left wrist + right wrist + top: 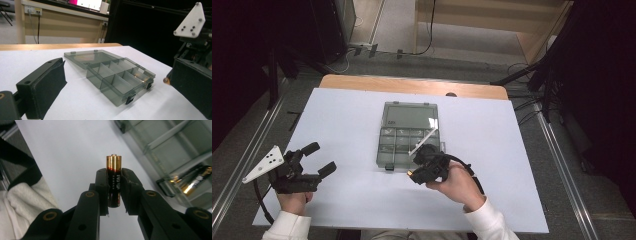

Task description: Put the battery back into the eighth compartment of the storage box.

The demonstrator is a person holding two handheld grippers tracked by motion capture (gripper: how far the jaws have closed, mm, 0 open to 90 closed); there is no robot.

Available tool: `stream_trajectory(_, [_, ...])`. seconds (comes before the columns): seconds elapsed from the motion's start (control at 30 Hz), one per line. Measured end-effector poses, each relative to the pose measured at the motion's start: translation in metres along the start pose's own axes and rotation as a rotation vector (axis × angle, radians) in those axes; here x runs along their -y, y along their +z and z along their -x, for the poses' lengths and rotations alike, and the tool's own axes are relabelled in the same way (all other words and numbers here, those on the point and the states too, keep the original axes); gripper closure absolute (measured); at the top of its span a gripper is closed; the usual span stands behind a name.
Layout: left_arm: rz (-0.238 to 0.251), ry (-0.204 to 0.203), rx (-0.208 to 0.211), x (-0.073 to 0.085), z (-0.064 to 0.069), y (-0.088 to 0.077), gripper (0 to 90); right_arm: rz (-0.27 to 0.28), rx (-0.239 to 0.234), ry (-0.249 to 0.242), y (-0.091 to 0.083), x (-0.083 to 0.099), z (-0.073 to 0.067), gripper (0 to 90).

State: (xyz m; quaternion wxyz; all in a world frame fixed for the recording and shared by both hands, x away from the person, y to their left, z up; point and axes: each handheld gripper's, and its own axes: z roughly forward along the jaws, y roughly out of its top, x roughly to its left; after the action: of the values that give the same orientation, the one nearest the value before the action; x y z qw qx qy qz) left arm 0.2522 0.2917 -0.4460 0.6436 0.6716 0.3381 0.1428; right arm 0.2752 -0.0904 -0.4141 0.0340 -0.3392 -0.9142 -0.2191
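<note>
A grey see-through compartment box (pixel 392 150) lies at the table's middle with its lid (pixel 409 115) folded back flat. My right gripper (pixel 416 173) hovers just in front of the box's near right corner, shut on a black and gold battery (pixel 114 180) that stands upright between its jaws, gold end out. A second battery (pixel 192 181) lies in one compartment of the box (pixel 175 147). My left gripper (pixel 321 157) is open and holds nothing, low over the sheet at the near left. In the left gripper view the box (pixel 117 77) sits straight ahead between the wide jaws.
A white sheet (pixel 347 125) covers the table, with a wooden strip (pixel 412 86) along the far edge. The right gripper's white plate (pixel 191 21) rises at the right of the left gripper view. Dark stands and cables flank the table on the floor.
</note>
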Motion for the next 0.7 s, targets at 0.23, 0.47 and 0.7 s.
stream_trajectory(0.23, [-0.001,-0.001,-0.001,0.0,0.0,0.0,0.0,0.073,0.001,0.068,-0.008,0.005,0.02,78.1])
stream_trajectory(0.47, [0.0,-0.001,-0.001,0.0,0.0,0.0,0.0,0.146,0.004,0.158,-0.01,0.011,0.037,78.1])
stream_trajectory(0.7, [0.0,0.0,-0.001,0.0,0.0,0.0,0.0,0.22,-0.014,0.242,-0.015,0.019,0.055,78.1])
